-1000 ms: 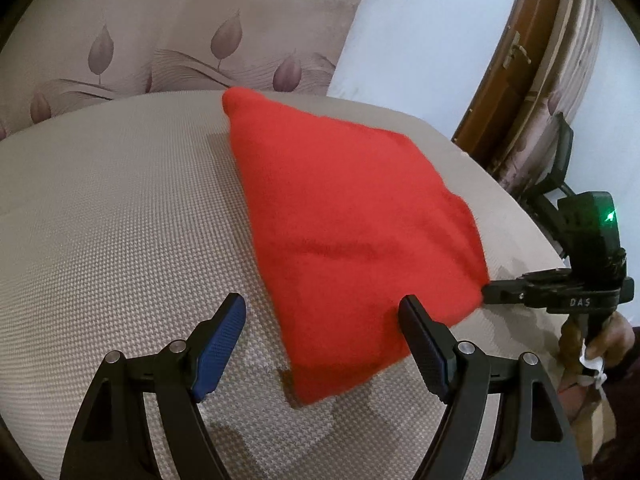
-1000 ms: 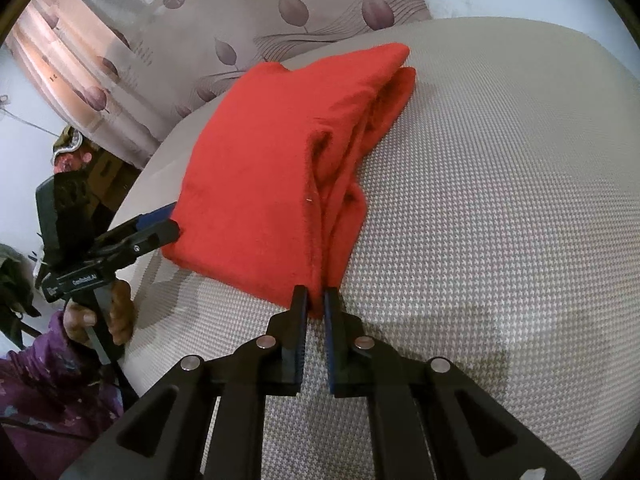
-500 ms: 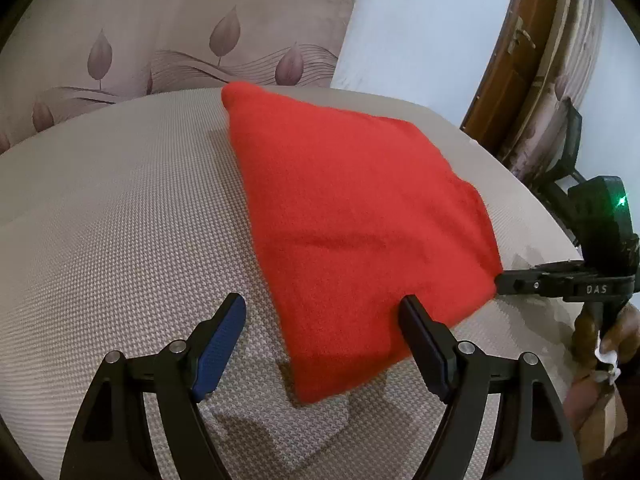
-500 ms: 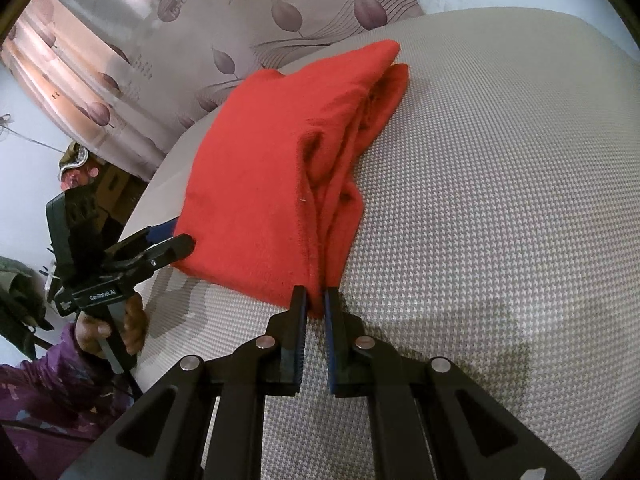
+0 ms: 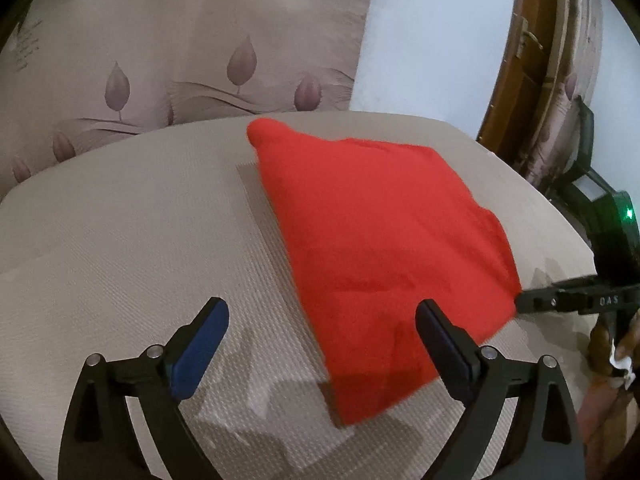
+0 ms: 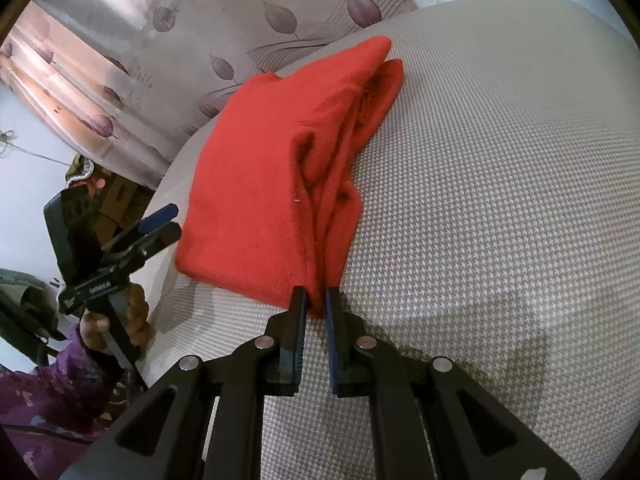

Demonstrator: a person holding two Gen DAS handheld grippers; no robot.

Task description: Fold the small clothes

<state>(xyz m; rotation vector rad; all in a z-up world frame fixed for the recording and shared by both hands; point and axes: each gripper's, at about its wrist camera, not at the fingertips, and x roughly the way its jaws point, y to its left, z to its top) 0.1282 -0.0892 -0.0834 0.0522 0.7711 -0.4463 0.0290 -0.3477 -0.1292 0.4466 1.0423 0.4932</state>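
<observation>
A red folded garment (image 5: pixel 384 240) lies on the beige woven surface (image 5: pixel 120 248); it also shows in the right wrist view (image 6: pixel 276 184) with loose layered edges on its right side. My left gripper (image 5: pixel 320 340) is open and empty, raised just off the garment's near corner, and shows in the right wrist view (image 6: pixel 160 224) at the garment's left edge. My right gripper (image 6: pixel 316 304) is shut on the garment's near corner; it shows in the left wrist view (image 5: pixel 532 300) at the garment's right corner.
A leaf-patterned curtain (image 5: pixel 180 60) hangs behind the surface. A brown wooden door frame (image 5: pixel 516 60) stands at the right. The surface's edge (image 5: pixel 560 216) drops off at the right. The person's hand and purple sleeve (image 6: pixel 80 360) are at the left.
My left gripper has pulled back and risen from the garment, staying open. My right gripper has stayed shut on the corner, and the garment's layers have shifted slightly.
</observation>
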